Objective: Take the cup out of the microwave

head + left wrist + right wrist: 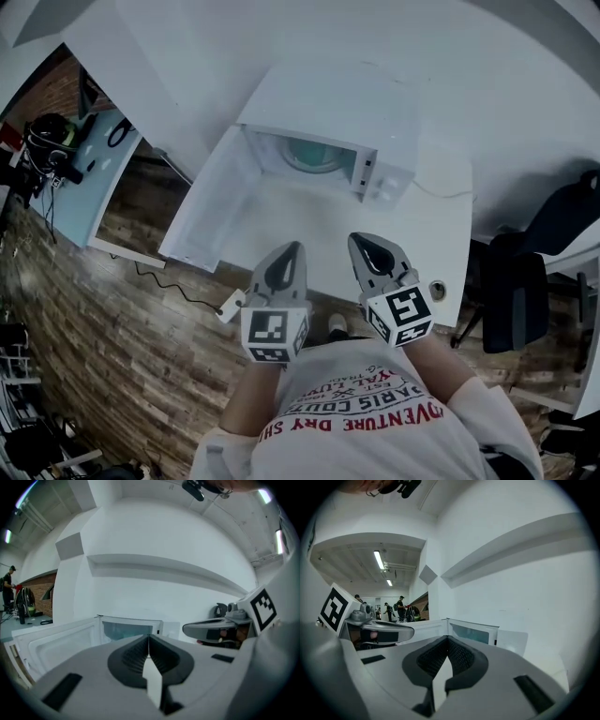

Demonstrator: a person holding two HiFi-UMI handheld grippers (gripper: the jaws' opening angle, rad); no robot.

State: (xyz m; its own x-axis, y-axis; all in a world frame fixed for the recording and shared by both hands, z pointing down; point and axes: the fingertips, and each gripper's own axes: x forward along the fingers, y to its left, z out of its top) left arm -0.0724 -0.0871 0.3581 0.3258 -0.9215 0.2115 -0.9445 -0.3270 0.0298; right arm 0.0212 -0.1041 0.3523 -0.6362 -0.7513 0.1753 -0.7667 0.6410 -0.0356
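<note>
Person's printed shirt (361, 412) nearest; just beyond it, left claw (292, 251) and right claw (361, 246) side by side over the white table (441, 220), each with jaws pressed together, nothing between; farther off, microwave (375, 108), door (211, 211) swung open to the left; pale green round shape (314, 155) inside the cavity, cannot tell whether it is the cup.

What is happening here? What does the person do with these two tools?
A person holds a gripper in each hand above the near edge of a white table, facing a white microwave whose door stands open. The left gripper and the right gripper are both shut and empty, short of the microwave. Something round and greenish shows inside; whether it is the cup is unclear.
</note>
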